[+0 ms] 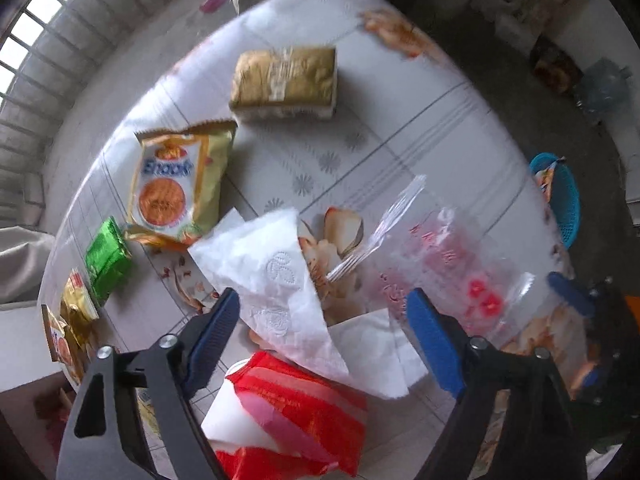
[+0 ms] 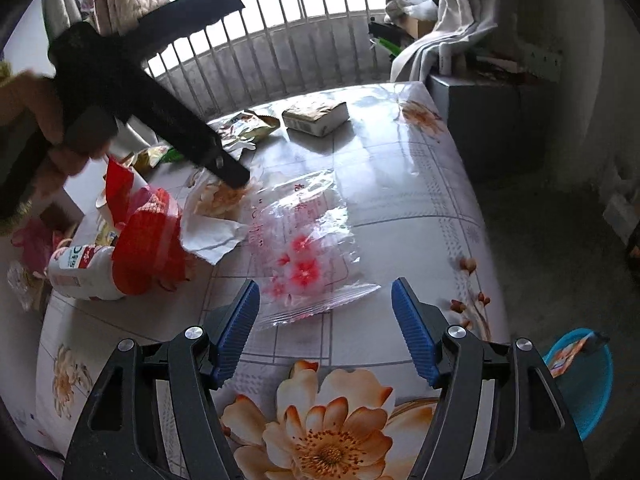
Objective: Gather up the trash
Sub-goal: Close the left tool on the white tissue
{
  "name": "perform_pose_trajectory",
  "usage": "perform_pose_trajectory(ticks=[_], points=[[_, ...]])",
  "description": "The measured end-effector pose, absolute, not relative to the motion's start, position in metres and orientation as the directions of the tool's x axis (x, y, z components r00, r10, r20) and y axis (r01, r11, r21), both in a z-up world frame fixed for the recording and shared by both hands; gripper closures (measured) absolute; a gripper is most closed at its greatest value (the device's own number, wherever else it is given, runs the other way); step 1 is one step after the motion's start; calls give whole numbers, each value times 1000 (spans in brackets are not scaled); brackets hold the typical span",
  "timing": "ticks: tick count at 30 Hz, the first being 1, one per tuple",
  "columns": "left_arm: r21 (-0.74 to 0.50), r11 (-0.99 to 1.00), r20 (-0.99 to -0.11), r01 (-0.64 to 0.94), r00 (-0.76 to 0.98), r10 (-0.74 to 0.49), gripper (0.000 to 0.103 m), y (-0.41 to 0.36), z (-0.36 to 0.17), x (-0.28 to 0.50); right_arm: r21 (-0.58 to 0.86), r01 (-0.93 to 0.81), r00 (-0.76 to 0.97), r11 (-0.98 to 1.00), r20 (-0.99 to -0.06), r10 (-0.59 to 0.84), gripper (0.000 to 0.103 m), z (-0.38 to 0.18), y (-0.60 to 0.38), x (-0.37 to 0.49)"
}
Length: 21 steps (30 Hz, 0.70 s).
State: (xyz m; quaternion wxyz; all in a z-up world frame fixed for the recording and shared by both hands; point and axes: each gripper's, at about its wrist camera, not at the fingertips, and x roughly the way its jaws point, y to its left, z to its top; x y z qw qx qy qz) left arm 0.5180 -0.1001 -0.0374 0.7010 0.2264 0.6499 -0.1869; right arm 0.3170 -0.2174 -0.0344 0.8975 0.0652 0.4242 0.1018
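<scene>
A white paper napkin (image 1: 280, 280) is lying crumpled on the surface (image 1: 400, 92), which is wearing a shiny cloth with flowers on it. The left gripper (image 1: 324, 320) is hanging over the napkin with its blue jaws wide apart, one on each side of it, not squeezing it. Just under the napkin, near the camera, a red and white wrapper (image 1: 296, 412) is lying.

Beside the napkin a clear plastic bag (image 2: 304, 248) with pink flowers is lying flat. The right gripper (image 2: 324, 320) is hovering at the near edge of this bag, and its jaws are wide apart too, holding nothing.

Farther off, a yellow snack packet (image 1: 180, 188) is lying next to a small green packet (image 1: 108, 260), with more small gold packets (image 1: 76, 312) past that at the surface's edge. A gold-wrapped block (image 1: 284, 80) is sitting at the far side of the surface. In the right wrist view a white bottle (image 2: 80, 272) is lying on its side, touching the red wrapper.

A blue basket (image 2: 580, 380) is sitting down on the floor beside the surface, with an orange wrapper (image 2: 568, 356) in it. A railing (image 2: 280, 40) is standing behind the surface.
</scene>
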Motion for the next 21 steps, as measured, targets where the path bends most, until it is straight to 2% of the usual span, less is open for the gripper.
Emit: perform_pose_trajectory(ticks=[9,12,21], points=[[122,824,-989,553,138,54,53,-100,-38,523,224,-152,602,963,-752,270,37,-40,-215,324],[147,824,-982,547,178,57,59,-98,-31,523,241,-159,589,957,-755,288,37,-43,-213,328],[167,814,-983,556,161,91,59,-91,-37,525,186,-157,594,970,-767,243,37,-50,-206,334]])
